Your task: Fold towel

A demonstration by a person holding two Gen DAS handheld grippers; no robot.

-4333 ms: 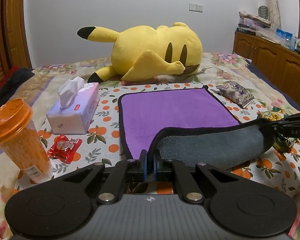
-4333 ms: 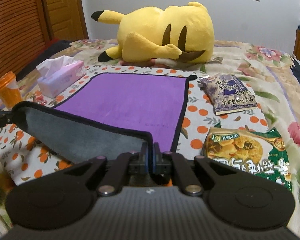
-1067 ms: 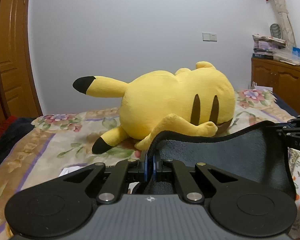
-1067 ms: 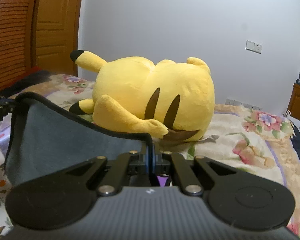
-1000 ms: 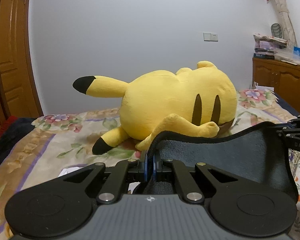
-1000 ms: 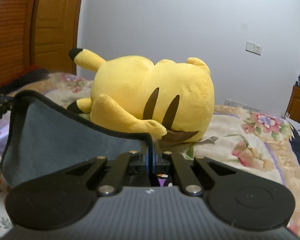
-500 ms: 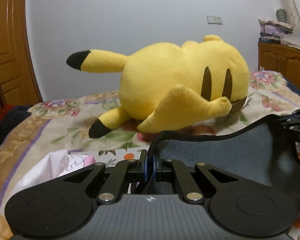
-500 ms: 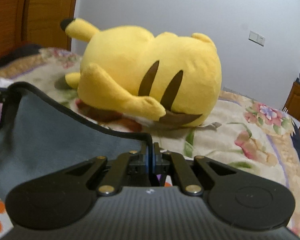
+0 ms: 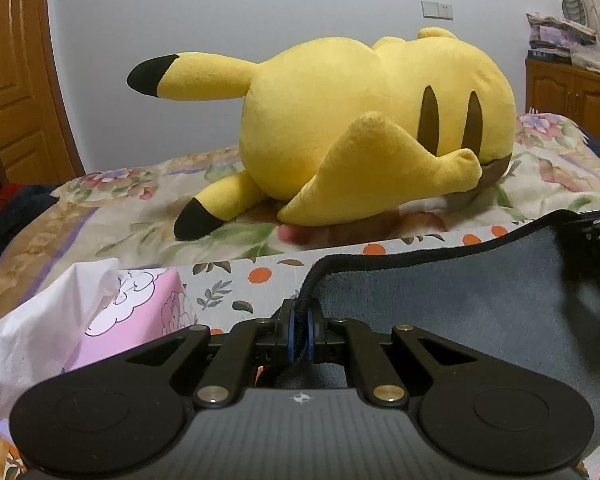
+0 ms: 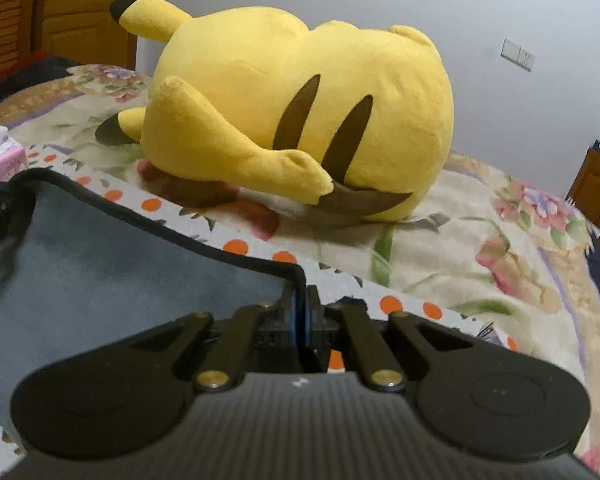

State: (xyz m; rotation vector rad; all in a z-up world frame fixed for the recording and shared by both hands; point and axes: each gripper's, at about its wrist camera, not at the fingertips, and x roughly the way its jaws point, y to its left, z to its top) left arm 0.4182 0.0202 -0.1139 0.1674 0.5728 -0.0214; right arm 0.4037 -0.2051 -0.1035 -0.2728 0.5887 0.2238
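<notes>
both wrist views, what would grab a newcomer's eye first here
The big yellow plush toy lying on its side on the flowered bedspread, against the pale wall, fills the middle of both views. Next comes the towel, grey side up with a black hem, stretched between the left gripper and the right gripper, each shut on a corner. A pink tissue box sits at the left.

The Pikachu plush (image 9: 364, 128) lies on the bedspread (image 9: 112, 216), behind the towel (image 9: 460, 300). The tissue box (image 9: 132, 312) sits left of the towel.
</notes>
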